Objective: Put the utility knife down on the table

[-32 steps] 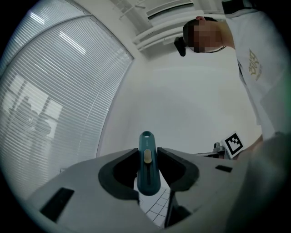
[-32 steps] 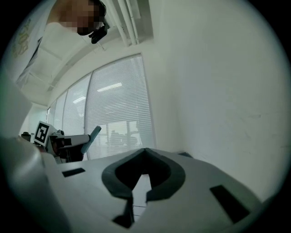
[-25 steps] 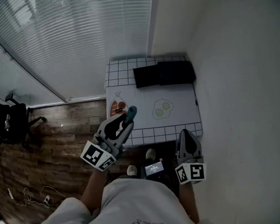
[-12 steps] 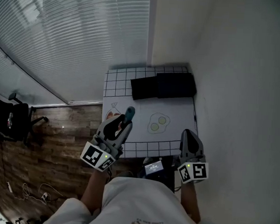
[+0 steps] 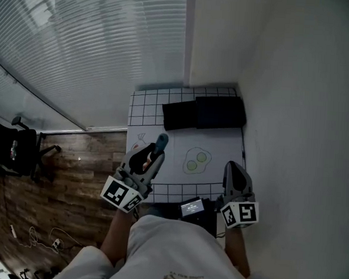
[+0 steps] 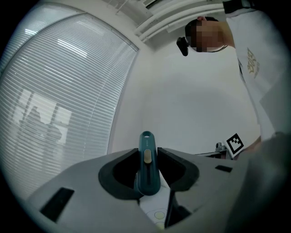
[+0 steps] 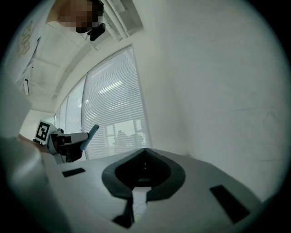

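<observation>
My left gripper (image 5: 154, 155) is shut on a teal utility knife (image 5: 161, 142), which sticks up and forward out of the jaws. In the left gripper view the knife (image 6: 148, 166) stands upright between the two dark pads, with its pale slider facing the camera. It hangs over the near left part of the white table (image 5: 221, 146). My right gripper (image 5: 236, 174) hovers at the table's near right corner; its jaws meet at the tip (image 7: 145, 154) with nothing between them. The right gripper view also catches the left gripper (image 7: 68, 142) and the knife (image 7: 92, 133).
A black flat object (image 5: 204, 113) lies across the back of the table, and a fried-egg drawing (image 5: 195, 159) sits mid-cloth. A white wall runs along the right, window blinds fill the left. To the left are wood floor, an office chair (image 5: 12, 149) and cables.
Both grippers have moved forward to the table, so its near edge now lies under them. The knife stays in the left gripper's grip.
</observation>
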The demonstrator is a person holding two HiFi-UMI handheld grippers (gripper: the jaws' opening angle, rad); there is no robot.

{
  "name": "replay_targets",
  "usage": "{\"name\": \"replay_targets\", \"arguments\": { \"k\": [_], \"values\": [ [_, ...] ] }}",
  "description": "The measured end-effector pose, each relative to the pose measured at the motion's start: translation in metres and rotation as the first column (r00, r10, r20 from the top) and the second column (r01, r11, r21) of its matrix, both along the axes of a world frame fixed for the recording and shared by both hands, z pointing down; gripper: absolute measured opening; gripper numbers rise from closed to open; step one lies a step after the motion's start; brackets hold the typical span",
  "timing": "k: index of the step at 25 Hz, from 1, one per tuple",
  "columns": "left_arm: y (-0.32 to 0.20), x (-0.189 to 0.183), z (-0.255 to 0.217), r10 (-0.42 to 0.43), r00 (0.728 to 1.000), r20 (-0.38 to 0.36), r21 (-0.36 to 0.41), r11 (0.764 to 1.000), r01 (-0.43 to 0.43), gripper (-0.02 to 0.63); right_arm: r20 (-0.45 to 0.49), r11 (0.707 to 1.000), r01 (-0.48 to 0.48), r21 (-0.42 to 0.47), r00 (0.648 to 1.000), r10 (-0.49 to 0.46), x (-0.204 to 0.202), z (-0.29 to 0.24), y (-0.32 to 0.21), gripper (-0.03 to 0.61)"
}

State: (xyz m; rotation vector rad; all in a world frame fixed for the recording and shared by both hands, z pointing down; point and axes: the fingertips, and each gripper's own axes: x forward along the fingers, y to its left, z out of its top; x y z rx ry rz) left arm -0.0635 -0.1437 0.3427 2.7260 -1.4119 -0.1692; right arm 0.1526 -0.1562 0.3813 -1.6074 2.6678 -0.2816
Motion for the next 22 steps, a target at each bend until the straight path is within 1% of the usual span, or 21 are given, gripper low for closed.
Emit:
{"name": "replay_targets", "arguments": {
  "k": [2,4,5,8,12,16,19,22],
  "values": [
    [-0.01,0.003,0.009,0.025,0.998,0.066,-0.006,1.0,-0.025,0.137,0.01,1.0,-0.007,0.001,1.0,0.007,-0.002,0.0,-0.007,0.008],
    [-0.019,0.009,0.017,0.064,0.989,0.136,-0.016,0.998,-0.062,0.137,0.017,1.0,-0.025,-0.004,1.0,0.025,-0.003,0.001,-0.015,0.008],
    [-0.024,0.011,0.019,0.084,0.984,0.154,-0.022,0.996,-0.082,0.137,0.017,0.999,-0.036,-0.009,0.999,0.036,-0.004,0.002,-0.018,0.008],
    [-0.038,0.013,0.023,0.126,0.979,0.161,-0.034,0.992,-0.122,0.137,-0.001,0.998,-0.06,-0.028,0.998,0.06,-0.005,0.007,-0.028,0.008],
    [-0.055,0.014,0.031,0.148,0.969,0.198,-0.033,0.989,-0.145,0.137,-0.029,0.997,-0.056,-0.047,0.998,0.055,-0.012,0.017,-0.042,0.008],
    [-0.066,0.01,0.056,0.171,0.968,0.183,-0.098,0.983,-0.155,0.137,-0.045,0.996,-0.056,-0.075,0.998,0.053,-0.015,0.028,-0.053,0.008],
    [-0.073,0.008,0.07,0.168,0.975,0.145,-0.136,0.98,-0.148,0.137,-0.05,0.992,-0.064,-0.106,0.997,0.059,-0.014,0.041,-0.056,0.008],
    [-0.074,0.009,0.083,0.184,0.971,0.151,-0.161,0.974,-0.16,0.137,-0.051,0.989,-0.07,-0.134,0.997,0.063,-0.013,0.055,-0.054,0.008]
  ]
}}
